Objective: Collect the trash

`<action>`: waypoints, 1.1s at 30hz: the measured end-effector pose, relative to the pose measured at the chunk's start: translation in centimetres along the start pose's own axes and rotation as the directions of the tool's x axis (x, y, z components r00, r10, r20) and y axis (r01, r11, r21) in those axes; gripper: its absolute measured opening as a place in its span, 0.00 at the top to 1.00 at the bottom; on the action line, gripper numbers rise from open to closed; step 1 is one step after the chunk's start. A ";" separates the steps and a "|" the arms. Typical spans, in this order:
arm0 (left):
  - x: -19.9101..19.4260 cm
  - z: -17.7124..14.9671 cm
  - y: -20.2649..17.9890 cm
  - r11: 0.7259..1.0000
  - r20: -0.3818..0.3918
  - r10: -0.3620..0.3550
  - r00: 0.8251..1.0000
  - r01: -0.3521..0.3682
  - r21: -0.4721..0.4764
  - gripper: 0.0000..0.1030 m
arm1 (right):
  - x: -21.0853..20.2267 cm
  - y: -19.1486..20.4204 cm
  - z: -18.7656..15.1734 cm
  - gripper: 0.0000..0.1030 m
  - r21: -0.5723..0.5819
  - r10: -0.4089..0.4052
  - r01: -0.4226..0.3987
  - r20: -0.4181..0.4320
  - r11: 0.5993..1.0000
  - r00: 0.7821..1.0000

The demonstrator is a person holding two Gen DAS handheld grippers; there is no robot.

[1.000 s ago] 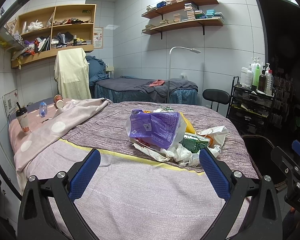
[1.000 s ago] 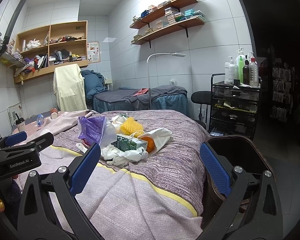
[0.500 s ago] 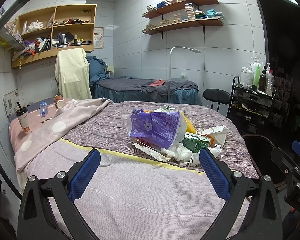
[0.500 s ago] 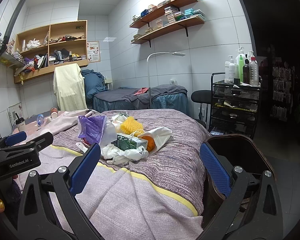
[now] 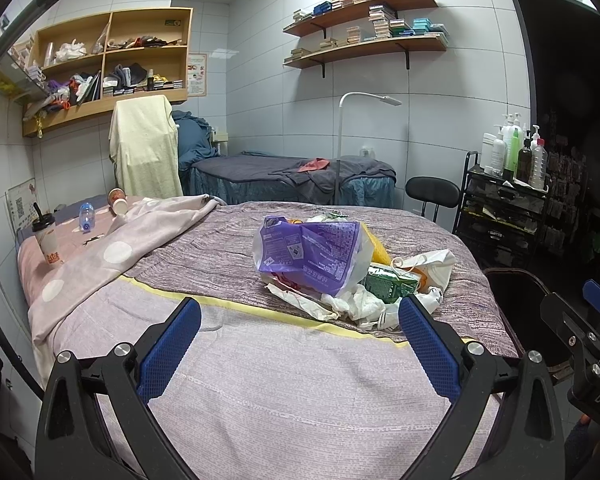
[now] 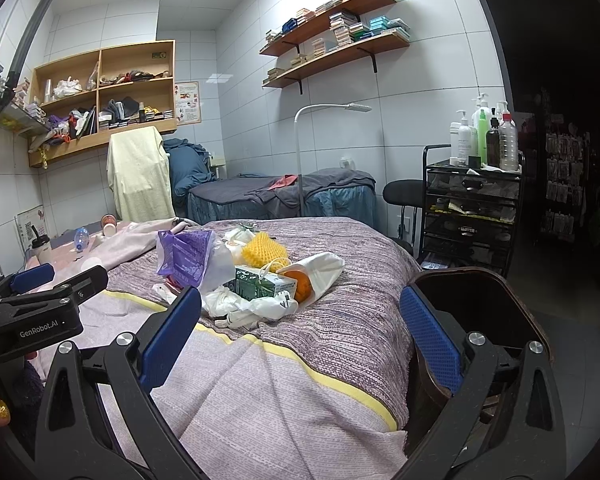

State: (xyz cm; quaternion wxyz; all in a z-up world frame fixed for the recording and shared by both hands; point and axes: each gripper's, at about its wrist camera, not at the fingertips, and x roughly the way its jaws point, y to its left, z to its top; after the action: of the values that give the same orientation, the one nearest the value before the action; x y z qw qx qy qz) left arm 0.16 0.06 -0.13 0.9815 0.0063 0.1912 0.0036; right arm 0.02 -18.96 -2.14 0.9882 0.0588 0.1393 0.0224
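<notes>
A heap of trash lies mid-bed: a purple plastic bag (image 5: 312, 254), a green carton (image 5: 388, 285), crumpled white wrappers (image 5: 360, 304), yellow foam netting (image 6: 262, 249) and an orange (image 6: 302, 286) in a white bag. My left gripper (image 5: 298, 342) hovers open over the near bed cover, short of the heap. My right gripper (image 6: 300, 338) is open too, at the bed's right corner, with the heap ahead on its left. A dark bin (image 6: 472, 296) stands beside the bed, behind the right finger. Neither gripper holds anything.
A drink cup with a straw (image 5: 46, 240), a small bottle (image 5: 86, 216) and a tipped paper cup (image 5: 118, 202) sit at the bed's far left by a dotted blanket (image 5: 116, 252). A black trolley with bottles (image 6: 474, 208), a stool (image 5: 432, 192) and a second bed (image 5: 292, 178) stand beyond.
Both views have crept very slightly closer to the trash heap. Both grippers stay open and nothing on the bed has moved.
</notes>
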 end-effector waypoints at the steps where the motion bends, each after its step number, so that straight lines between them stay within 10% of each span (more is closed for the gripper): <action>1: 0.0 -0.1 0.0 1.000 0.001 0.001 1.000 -0.001 0.000 0.06 | 0.0 0.0 0.1 0.05 0.000 -0.001 0.001 0.000 1.000 1.000; 33: 2.1 -2.6 1.3 1.000 -0.112 -0.011 0.994 0.011 -0.004 0.06 | 2.6 0.5 -1.3 0.05 -0.015 0.017 -0.019 -0.107 1.000 0.994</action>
State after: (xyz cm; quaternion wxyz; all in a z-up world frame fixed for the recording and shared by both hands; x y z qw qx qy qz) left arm 1.17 1.37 -3.31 0.9692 0.0033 0.2462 -0.0012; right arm 2.13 -18.18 -4.06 0.9796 0.0507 0.1913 0.0354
